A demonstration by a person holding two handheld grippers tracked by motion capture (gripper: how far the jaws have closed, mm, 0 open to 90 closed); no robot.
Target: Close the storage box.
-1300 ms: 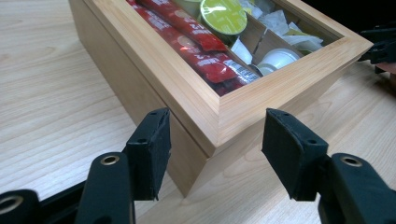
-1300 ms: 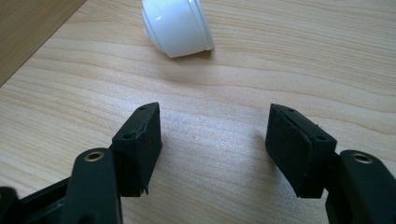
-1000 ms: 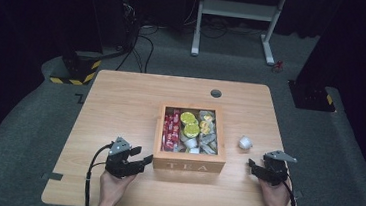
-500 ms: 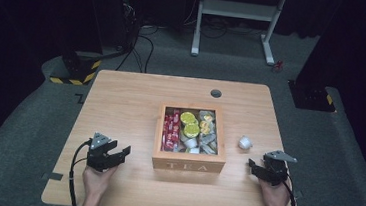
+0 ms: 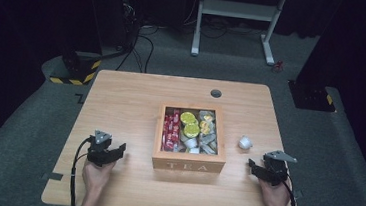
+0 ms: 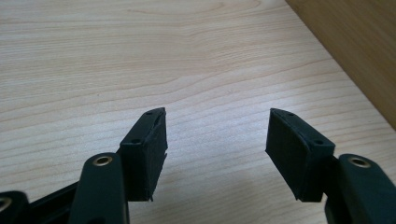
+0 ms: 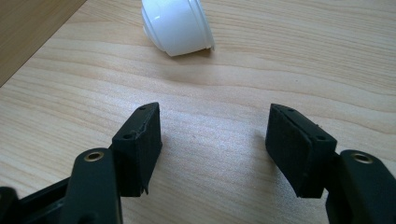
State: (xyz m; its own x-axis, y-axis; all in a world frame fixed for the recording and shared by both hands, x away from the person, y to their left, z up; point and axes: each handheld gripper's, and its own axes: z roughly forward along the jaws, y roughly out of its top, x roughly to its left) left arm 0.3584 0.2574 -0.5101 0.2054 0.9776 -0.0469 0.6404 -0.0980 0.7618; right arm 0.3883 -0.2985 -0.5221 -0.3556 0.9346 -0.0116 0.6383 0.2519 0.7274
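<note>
Table [image 5: 136, 99]: light wood top, seen from above, with a small dark round grommet [image 5: 216, 93] near the far edge at about 12 o'clock.

Tea box [image 5: 191, 139]: open wooden box sitting pretty much dead centre, "TEA" lettered on the front wall. It's packed with red packets on the left, two yellow-lidded pods in the middle and greyish pods and sachets on the right.

White capsule [image 5: 245, 142]: small white plastic pod lying on its side on the bare wood, just off the box's right wall, roughly 3 o'clock from the box. In the right gripper view [image 7: 177, 25] it's at about 12 o'clock ahead of the jaws and clear of them, not touching.

Right gripper [image 5: 259, 170]: low over the table at 4 o'clock from the box, jaws spread wide, nothing in them, just wood grain between the pads [image 7: 142, 144].

Left gripper [image 5: 111, 153]: at 8 o'clock from the box, well apart from it. Jaws wide open and empty too, only table underneath. The left gripper view [image 6: 217, 154] catches the box's side wall off at 2 o'clock.

Hands: one on each gripper, forearms coming in from 6 o'clock.
</note>
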